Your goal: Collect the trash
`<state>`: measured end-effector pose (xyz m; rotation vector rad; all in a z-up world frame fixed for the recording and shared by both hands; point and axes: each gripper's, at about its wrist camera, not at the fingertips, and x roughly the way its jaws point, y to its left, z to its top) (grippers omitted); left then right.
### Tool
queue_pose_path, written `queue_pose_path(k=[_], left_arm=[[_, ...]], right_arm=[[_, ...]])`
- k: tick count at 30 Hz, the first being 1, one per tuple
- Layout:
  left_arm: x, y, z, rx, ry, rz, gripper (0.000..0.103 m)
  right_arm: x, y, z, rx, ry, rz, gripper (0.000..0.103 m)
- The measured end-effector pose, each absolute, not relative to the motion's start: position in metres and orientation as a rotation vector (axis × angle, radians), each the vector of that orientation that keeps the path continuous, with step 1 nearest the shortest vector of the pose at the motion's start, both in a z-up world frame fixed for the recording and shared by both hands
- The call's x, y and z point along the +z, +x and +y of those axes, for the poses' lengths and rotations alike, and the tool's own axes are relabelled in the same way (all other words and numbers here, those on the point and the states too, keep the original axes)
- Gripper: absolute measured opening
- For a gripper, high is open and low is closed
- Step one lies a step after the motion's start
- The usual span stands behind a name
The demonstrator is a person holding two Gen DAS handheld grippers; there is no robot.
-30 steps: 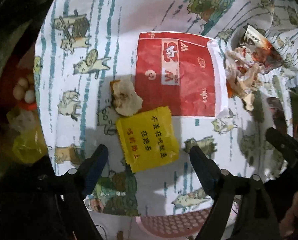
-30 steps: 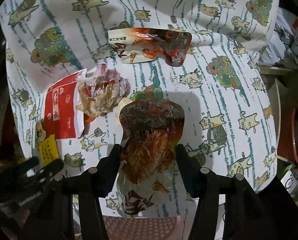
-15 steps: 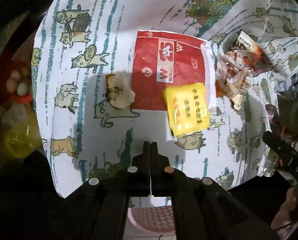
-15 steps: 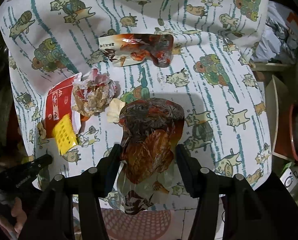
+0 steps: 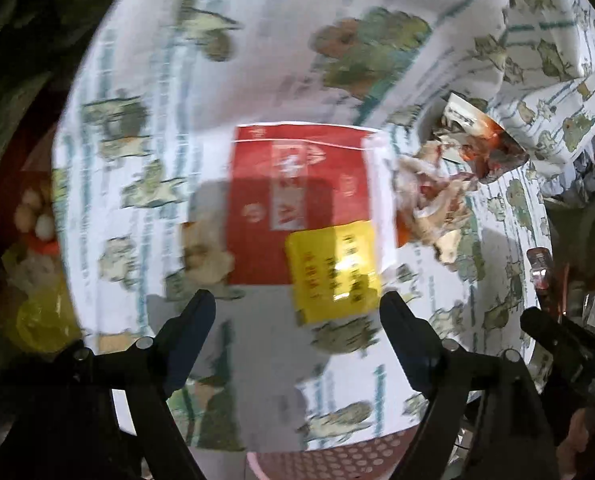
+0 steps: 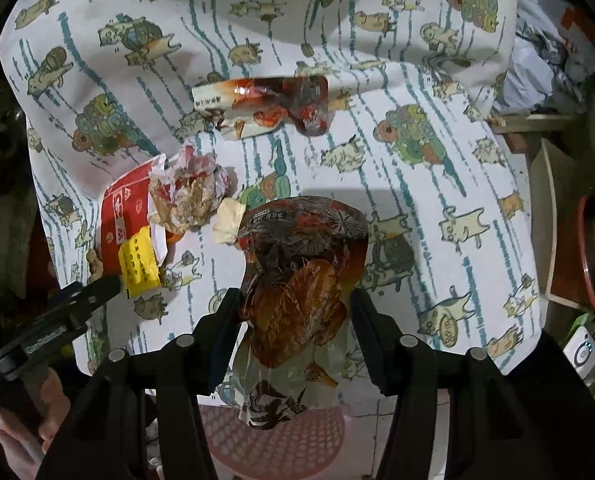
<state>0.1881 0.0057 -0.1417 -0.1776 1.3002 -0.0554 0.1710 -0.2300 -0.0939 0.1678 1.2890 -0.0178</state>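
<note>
Trash is lying scattered on a surface (image 6: 437, 92) covered by a cat-print cloth. Right gripper (image 6: 295, 304) is pointing steeply down, its fingers part-way closed and pinching a brown-orange snack bag (image 6: 301, 280) by its sides; the bag is hanging between them, its lower end over a pink perforated basket (image 6: 273, 444) just past the near edge of the surface. Left gripper (image 5: 297, 312) is hovering over the cloth toward the left edge, its jaws having just been opening and now standing wide, with nothing pressed between them. A yellow packet (image 5: 333, 272) is lying flat just ahead of its right finger, overlapping the near corner of a red paper bag (image 5: 297, 184). A crumpled pale scrap (image 5: 207, 256) is sitting against the red bag's left side. To the red bag's right, a wad of crumpled wrapper (image 6: 189, 196) is touching it, with a small cream scrap (image 6: 227, 220) just beside. Farther toward the far edge, an opened orange-and-white wrapper (image 6: 265, 108) is lying alone. The left view is blurred.
</note>
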Motion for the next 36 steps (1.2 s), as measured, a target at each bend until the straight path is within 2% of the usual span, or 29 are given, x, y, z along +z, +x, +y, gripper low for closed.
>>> queue_pose_path(k=[6, 7, 13, 17, 21, 31, 36], left_arm=[[-0.154, 0.212, -0.022, -0.022, -0.144, 1.323, 0.081], [-0.159, 0.215, -0.025, -0.015, -0.134, 1.332, 0.073], [-0.16, 0.214, -0.047, 0.001, 0.015, 1.308, 0.044], [-0.156, 0.212, -0.035, -0.022, -0.094, 1.331, 0.033], [-0.155, 0.21, -0.023, -0.049, -0.188, 1.361, 0.031], [-0.155, 0.193, -0.03, -0.079, -0.079, 1.388, 0.029], [-0.124, 0.181, -0.021, -0.121, -0.104, 1.33, 0.03]], right_arm=[[-0.089, 0.179, -0.246, -0.041, 0.173, 1.279, 0.057], [-0.089, 0.18, -0.249, -0.05, 0.171, 1.278, 0.057], [-0.091, 0.186, -0.265, -0.067, 0.198, 1.291, 0.058], [-0.094, 0.183, -0.263, -0.071, 0.196, 1.301, 0.058], [-0.094, 0.181, -0.258, -0.062, 0.199, 1.302, 0.058], [-0.099, 0.178, -0.248, -0.072, 0.183, 1.31, 0.058], [-0.098, 0.178, -0.244, -0.064, 0.164, 1.301, 0.058]])
